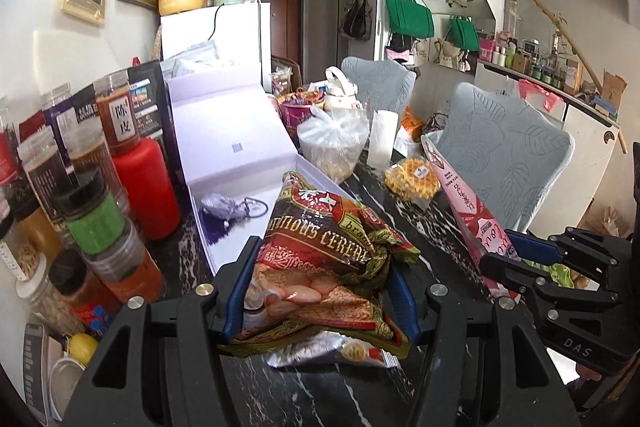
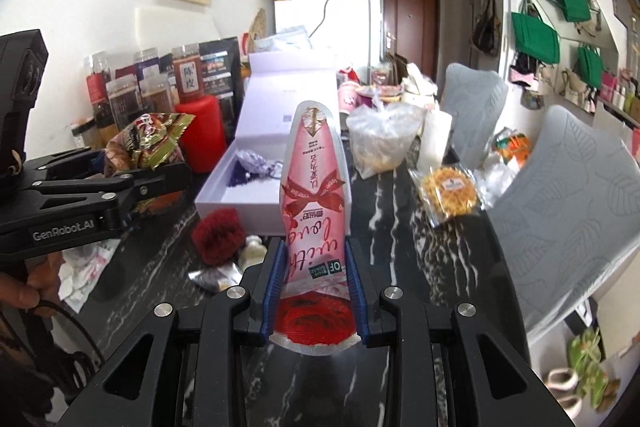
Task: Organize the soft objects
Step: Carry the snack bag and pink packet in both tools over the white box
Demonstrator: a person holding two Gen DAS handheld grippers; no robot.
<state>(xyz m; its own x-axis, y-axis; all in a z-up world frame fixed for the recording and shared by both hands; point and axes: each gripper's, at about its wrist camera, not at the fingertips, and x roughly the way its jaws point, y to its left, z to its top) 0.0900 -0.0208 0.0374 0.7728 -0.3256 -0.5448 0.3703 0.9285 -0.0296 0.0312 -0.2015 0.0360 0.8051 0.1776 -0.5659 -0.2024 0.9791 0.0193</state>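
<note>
Both sets of jaws are clamped on soft packets, each lifted clear of the black marbled tabletop. On the left gripper the jaws stand fairly wide, pressing the crumpled sides of a cereal bag whose red and gold foil bulges out between them; the bag's top corner points toward the open white box just beyond it. On the right gripper the jaws stand closer together, pinching the lower end of a slim pink pouch so that it stands up nearly straight and upside down, its print inverted. Gripping it near one end seems to keep the pouch rigid enough to steer.

The box lies with its lid folded back against the jars and a red bottle at its left; inside it shows a small grey-purple pouch with a cord at the near end, with bare floor behind. That open space is likely why both packets are held up facing it: I judge the box to be the collecting place.

A red knitted piece, a clear bag of snacks and a wrapped waffle lie loose on the tabletop, seemingly not yet sorted. The bulky cereal bag probably needs lowering in flat, or it may catch the box wall.
</note>
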